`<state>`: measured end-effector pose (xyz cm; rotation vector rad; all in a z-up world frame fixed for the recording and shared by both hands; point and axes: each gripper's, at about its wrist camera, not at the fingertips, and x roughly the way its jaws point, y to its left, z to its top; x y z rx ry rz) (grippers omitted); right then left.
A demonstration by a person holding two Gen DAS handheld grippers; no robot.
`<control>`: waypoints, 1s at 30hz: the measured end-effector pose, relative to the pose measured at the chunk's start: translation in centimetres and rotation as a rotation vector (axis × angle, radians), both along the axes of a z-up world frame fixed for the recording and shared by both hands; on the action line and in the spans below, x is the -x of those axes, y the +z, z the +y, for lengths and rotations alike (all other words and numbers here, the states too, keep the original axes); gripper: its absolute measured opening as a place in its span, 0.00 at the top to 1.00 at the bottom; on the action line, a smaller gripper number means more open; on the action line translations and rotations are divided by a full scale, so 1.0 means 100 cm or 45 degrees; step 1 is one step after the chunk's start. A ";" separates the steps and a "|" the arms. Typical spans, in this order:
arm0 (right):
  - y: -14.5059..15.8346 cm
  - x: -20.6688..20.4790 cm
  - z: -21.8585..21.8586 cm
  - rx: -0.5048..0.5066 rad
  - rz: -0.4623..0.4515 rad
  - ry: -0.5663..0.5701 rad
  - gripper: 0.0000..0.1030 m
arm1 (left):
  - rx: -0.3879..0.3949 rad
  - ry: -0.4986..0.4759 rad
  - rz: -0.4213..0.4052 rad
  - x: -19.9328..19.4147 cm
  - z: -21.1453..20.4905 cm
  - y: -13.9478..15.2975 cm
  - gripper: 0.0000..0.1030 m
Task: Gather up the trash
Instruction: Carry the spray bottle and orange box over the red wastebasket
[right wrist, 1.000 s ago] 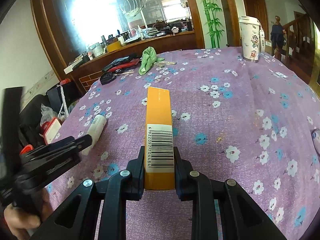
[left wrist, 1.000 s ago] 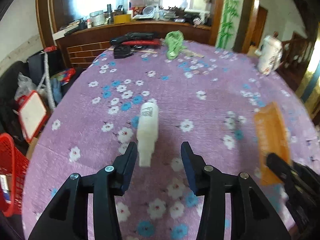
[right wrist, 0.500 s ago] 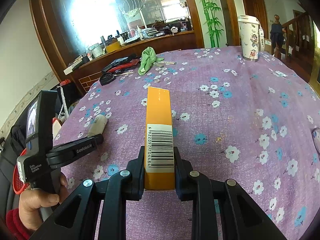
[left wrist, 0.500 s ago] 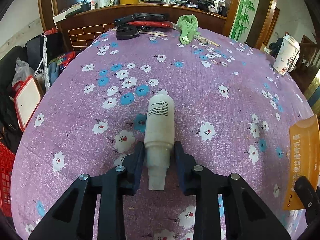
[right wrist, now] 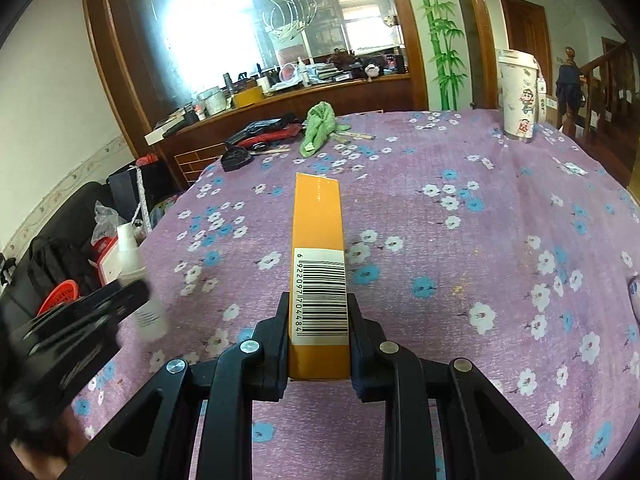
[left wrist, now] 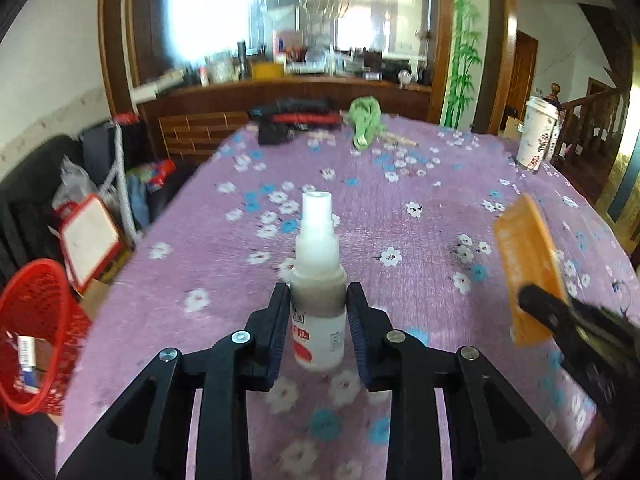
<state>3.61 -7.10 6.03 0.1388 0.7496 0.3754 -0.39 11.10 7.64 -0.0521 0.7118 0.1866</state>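
Over a purple tablecloth (left wrist: pixel 420 240) dotted with white and blue flowers, two grippers, each busy with one piece of trash.

In the left wrist view, a left gripper (left wrist: pixel 318 324) squeezed tight on a small white bottle (left wrist: pixel 318 280). Bottle standing upright between the two black fingers (left wrist: pixel 276 320), cap on top, red mark low on the label. Lifted above the cloth, not lying on it.

In the right wrist view, a right gripper (right wrist: pixel 319 332) clamped on a long orange box (right wrist: pixel 318 248). Box pointing away from the camera, a black and white barcode (right wrist: pixel 320 292) on its near end, held flat between both fingers above the cloth.

Also in the left wrist view, that same orange box (left wrist: pixel 528 268) off to the right side, blurry, with a black finger (left wrist: pixel 560 316) of the other gripper on it. In the right wrist view, the white bottle (right wrist: pixel 138 280) at the far left, blurry too.

Down on the floor at the left, beside the table, a red basket (left wrist: pixel 36 320) with some scraps inside.

At the far edge of the table, a crumpled green cloth (right wrist: pixel 318 128), some black and red things (right wrist: pixel 260 132) just beside it, and a tall white cup (right wrist: pixel 518 96) with cartoon pictures standing well apart at the right.
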 end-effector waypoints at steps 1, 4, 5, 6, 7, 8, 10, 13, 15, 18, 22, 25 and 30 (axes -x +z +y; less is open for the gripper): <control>0.001 0.000 0.002 -0.006 0.009 0.007 0.75 | -0.023 0.003 -0.021 0.011 -0.001 0.003 0.73; 0.007 0.007 0.007 -0.008 0.011 0.031 0.76 | -0.067 0.003 -0.063 0.036 -0.002 0.009 0.73; 0.009 0.011 0.009 0.000 0.008 0.036 0.76 | -0.085 0.003 -0.080 0.044 -0.002 0.011 0.73; 0.012 0.016 0.012 0.004 0.002 0.047 0.76 | -0.101 0.003 -0.092 0.051 -0.002 0.012 0.73; 0.015 0.021 0.015 0.004 -0.002 0.064 0.76 | -0.120 0.006 -0.108 0.059 -0.002 0.014 0.73; 0.018 0.027 0.017 0.005 -0.006 0.076 0.76 | -0.131 0.010 -0.123 0.065 -0.001 0.015 0.73; 0.023 0.039 0.021 0.009 -0.022 0.097 0.76 | -0.157 0.022 -0.155 0.077 0.000 0.017 0.73; 0.030 0.055 0.026 0.008 -0.045 0.118 0.76 | -0.172 0.026 -0.182 0.088 0.001 0.018 0.73; 0.032 0.063 0.029 0.007 -0.049 0.129 0.76 | -0.174 0.024 -0.191 0.092 0.003 0.019 0.73; 0.034 0.071 0.034 0.013 -0.053 0.140 0.76 | -0.177 0.025 -0.204 0.097 0.005 0.020 0.73; 0.035 0.075 0.041 0.020 -0.047 0.155 0.75 | -0.184 0.034 -0.219 0.104 0.008 0.021 0.73; 0.036 0.076 0.047 0.028 -0.041 0.164 0.75 | -0.180 0.045 -0.227 0.107 0.012 0.021 0.73; 0.036 0.078 0.057 0.051 -0.042 0.179 0.75 | -0.166 0.060 -0.237 0.108 0.020 0.023 0.73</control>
